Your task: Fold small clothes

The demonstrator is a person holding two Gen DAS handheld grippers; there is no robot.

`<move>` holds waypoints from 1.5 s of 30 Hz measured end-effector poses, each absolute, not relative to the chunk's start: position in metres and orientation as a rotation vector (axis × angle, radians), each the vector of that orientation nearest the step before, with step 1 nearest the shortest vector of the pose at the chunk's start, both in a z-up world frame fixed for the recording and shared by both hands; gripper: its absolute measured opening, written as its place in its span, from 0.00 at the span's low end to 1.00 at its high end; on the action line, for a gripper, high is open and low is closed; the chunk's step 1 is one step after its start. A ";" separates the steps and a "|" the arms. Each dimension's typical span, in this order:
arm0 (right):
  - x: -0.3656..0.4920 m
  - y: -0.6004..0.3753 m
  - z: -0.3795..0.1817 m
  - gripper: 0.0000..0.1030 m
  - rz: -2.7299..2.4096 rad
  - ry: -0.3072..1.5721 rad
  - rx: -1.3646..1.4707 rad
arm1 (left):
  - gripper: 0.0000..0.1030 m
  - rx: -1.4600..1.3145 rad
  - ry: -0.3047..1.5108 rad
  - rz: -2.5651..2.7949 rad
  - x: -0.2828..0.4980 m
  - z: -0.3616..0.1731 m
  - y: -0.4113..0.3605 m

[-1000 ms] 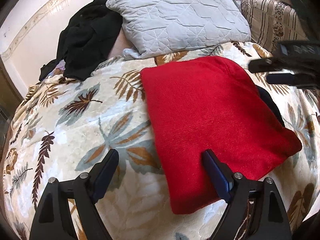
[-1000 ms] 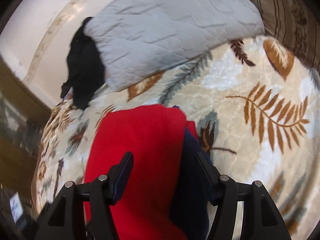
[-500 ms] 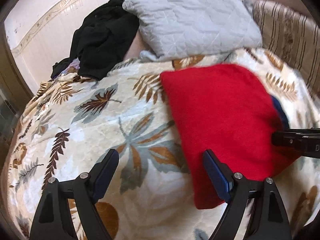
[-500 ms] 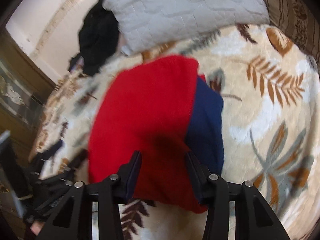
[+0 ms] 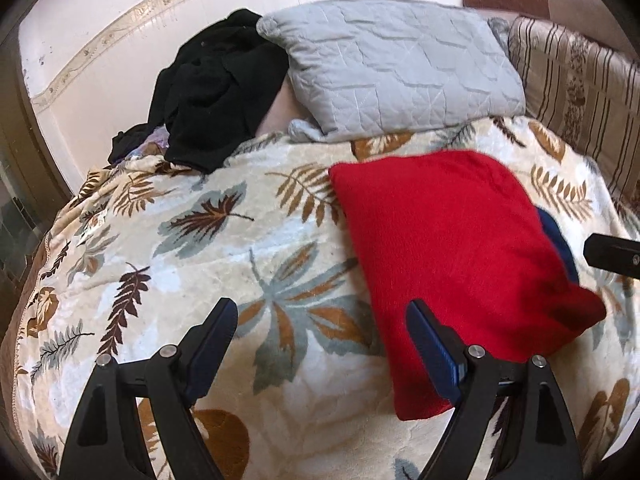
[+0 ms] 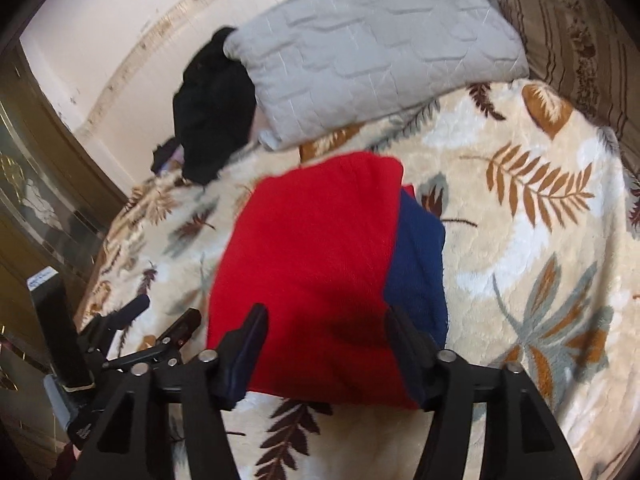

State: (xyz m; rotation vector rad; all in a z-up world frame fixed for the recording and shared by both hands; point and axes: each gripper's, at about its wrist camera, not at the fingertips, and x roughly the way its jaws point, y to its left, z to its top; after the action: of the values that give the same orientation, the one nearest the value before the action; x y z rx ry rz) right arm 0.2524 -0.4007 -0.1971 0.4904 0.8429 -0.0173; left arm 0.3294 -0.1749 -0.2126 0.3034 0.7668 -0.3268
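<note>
The red garment (image 5: 452, 256) lies folded flat on the leaf-patterned blanket (image 5: 224, 248) of the bed, ahead of both tongs; a dark blue garment (image 6: 416, 264) lies under it and shows only as a strip along its right edge, so its full shape cannot be told.

The left tongs (image 5: 320, 330) stand wide apart and hold nothing; the left finger hangs over bare blanket, the right finger (image 5: 430, 352) overlaps the near left edge of the red garment in the picture, though whether it touches the cloth cannot be told. The right tongs (image 6: 324, 338) are opening; the near edge of the red garment lies between the fingers as seen from the right wrist, yet the pads do not press on it, and the right finger (image 6: 408, 344) sits about where red meets blue; contact with the fabric is hard to judge because that view is blurred.

Beyond the tongs, a grey quilted pillow (image 5: 392, 64) rests at the head of the bed; to its left a heap of black clothing (image 5: 216, 92) is bundled so that single pieces cannot be made out; a striped cushion (image 5: 580, 92) at the far right is cut off by the frame.

In the left wrist view only a black tip of the right tongs enters from the right edge; in the right wrist view the left tongs (image 6: 160, 316) appear low on the left, partly hidden.
</note>
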 end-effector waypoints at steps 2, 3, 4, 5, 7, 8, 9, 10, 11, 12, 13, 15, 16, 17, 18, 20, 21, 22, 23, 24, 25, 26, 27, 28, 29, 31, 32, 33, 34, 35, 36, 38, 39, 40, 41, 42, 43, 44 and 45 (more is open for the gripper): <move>0.250 -0.402 -0.193 0.64 -0.010 0.831 0.504 | 0.85 0.289 0.750 -0.333 0.328 -0.208 -0.172; 0.249 -0.402 -0.193 0.64 -0.012 0.825 0.510 | 0.85 0.285 0.744 -0.333 0.327 -0.206 -0.171; 0.251 -0.403 -0.193 0.64 -0.015 0.821 0.515 | 0.85 0.278 0.736 -0.334 0.327 -0.204 -0.170; 0.251 -0.404 -0.192 0.64 -0.017 0.818 0.519 | 0.85 0.272 0.732 -0.336 0.327 -0.202 -0.168; 0.251 -0.407 -0.192 0.64 -0.020 0.811 0.526 | 0.85 0.264 0.729 -0.336 0.327 -0.200 -0.167; 0.251 -0.407 -0.192 0.64 -0.023 0.808 0.527 | 0.85 0.261 0.729 -0.335 0.328 -0.200 -0.167; 0.251 -0.407 -0.191 0.64 -0.027 0.805 0.527 | 0.85 0.259 0.730 -0.334 0.328 -0.200 -0.166; 0.251 -0.407 -0.191 0.64 -0.027 0.804 0.525 | 0.85 0.257 0.731 -0.335 0.328 -0.200 -0.166; 0.251 -0.408 -0.191 0.64 -0.028 0.803 0.522 | 0.85 0.255 0.731 -0.336 0.328 -0.199 -0.166; 0.251 -0.408 -0.191 0.64 -0.032 0.802 0.518 | 0.85 0.255 0.731 -0.336 0.328 -0.199 -0.166; 0.251 -0.408 -0.190 0.64 -0.033 0.802 0.515 | 0.85 0.255 0.731 -0.338 0.328 -0.199 -0.166; 0.251 -0.408 -0.191 0.64 -0.034 0.801 0.515 | 0.85 0.251 0.730 -0.338 0.328 -0.199 -0.165; 0.251 -0.409 -0.191 0.64 -0.038 0.799 0.514 | 0.85 0.251 0.730 -0.337 0.328 -0.199 -0.166; 0.251 -0.409 -0.191 0.64 -0.040 0.799 0.515 | 0.85 0.250 0.731 -0.336 0.328 -0.199 -0.166; 0.251 -0.410 -0.191 0.64 -0.041 0.798 0.516 | 0.85 0.250 0.731 -0.336 0.328 -0.199 -0.166; 0.251 -0.411 -0.191 0.64 -0.041 0.797 0.520 | 0.85 0.251 0.733 -0.334 0.329 -0.200 -0.166; 0.251 -0.411 -0.191 0.64 -0.042 0.798 0.521 | 0.85 0.252 0.735 -0.334 0.329 -0.200 -0.167; 0.251 -0.412 -0.191 0.64 -0.043 0.799 0.521 | 0.85 0.252 0.736 -0.333 0.329 -0.200 -0.167; 0.251 -0.412 -0.191 0.64 -0.044 0.800 0.519 | 0.85 0.252 0.736 -0.331 0.329 -0.200 -0.167; 0.250 -0.412 -0.192 0.64 -0.046 0.800 0.519 | 0.85 0.253 0.735 -0.332 0.329 -0.200 -0.167; 0.250 -0.412 -0.192 0.64 -0.045 0.800 0.520 | 0.85 0.254 0.735 -0.332 0.329 -0.201 -0.167; 0.250 -0.412 -0.191 0.64 -0.045 0.799 0.519 | 0.85 0.253 0.736 -0.332 0.329 -0.201 -0.167; 0.250 -0.411 -0.191 0.64 -0.046 0.799 0.518 | 0.85 0.252 0.737 -0.333 0.329 -0.201 -0.167; 0.250 -0.412 -0.191 0.64 -0.046 0.798 0.518 | 0.85 0.251 0.737 -0.333 0.329 -0.201 -0.167; 0.250 -0.411 -0.191 0.64 -0.046 0.799 0.520 | 0.85 0.251 0.737 -0.332 0.329 -0.201 -0.167; 0.250 -0.411 -0.191 0.64 -0.045 0.798 0.519 | 0.85 0.250 0.738 -0.334 0.329 -0.201 -0.167; 0.250 -0.411 -0.191 0.64 -0.045 0.797 0.519 | 0.85 0.250 0.739 -0.334 0.330 -0.202 -0.167; 0.250 -0.411 -0.191 0.64 -0.044 0.795 0.518 | 0.85 0.250 0.740 -0.333 0.330 -0.202 -0.167; 0.250 -0.412 -0.190 0.64 -0.043 0.793 0.516 | 0.85 0.250 0.741 -0.331 0.331 -0.203 -0.167; 0.249 -0.413 -0.190 0.64 -0.043 0.790 0.515 | 0.85 0.251 0.742 -0.331 0.331 -0.203 -0.167; 0.249 -0.414 -0.190 0.64 -0.043 0.788 0.513 | 0.85 0.251 0.743 -0.330 0.331 -0.203 -0.168; 0.249 -0.414 -0.189 0.64 -0.040 0.787 0.511 | 0.85 0.252 0.744 -0.327 0.332 -0.204 -0.168; 0.249 -0.414 -0.189 0.64 -0.042 0.788 0.511 | 0.85 0.252 0.744 -0.327 0.332 -0.204 -0.168; 0.249 -0.414 -0.189 0.64 -0.042 0.787 0.509 | 0.85 0.252 0.745 -0.327 0.332 -0.204 -0.168; 0.249 -0.414 -0.189 0.64 -0.041 0.787 0.511 | 0.85 0.251 0.745 -0.326 0.332 -0.204 -0.168; 0.249 -0.414 -0.189 0.64 -0.042 0.787 0.512 | 0.85 0.252 0.745 -0.325 0.332 -0.204 -0.168; 0.249 -0.414 -0.189 0.64 -0.042 0.787 0.512 | 0.85 0.252 0.746 -0.324 0.332 -0.204 -0.169; 0.249 -0.414 -0.189 0.64 -0.042 0.787 0.512 | 0.85 0.252 0.746 -0.324 0.332 -0.204 -0.168; 0.249 -0.414 -0.189 0.64 -0.041 0.787 0.512 | 0.85 0.252 0.745 -0.324 0.332 -0.204 -0.168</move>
State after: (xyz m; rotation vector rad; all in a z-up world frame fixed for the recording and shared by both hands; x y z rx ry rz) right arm 0.2493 -0.4139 -0.1892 0.5119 0.7875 -0.0407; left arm 0.3320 -0.1685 -0.2041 0.2515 0.7454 -0.3240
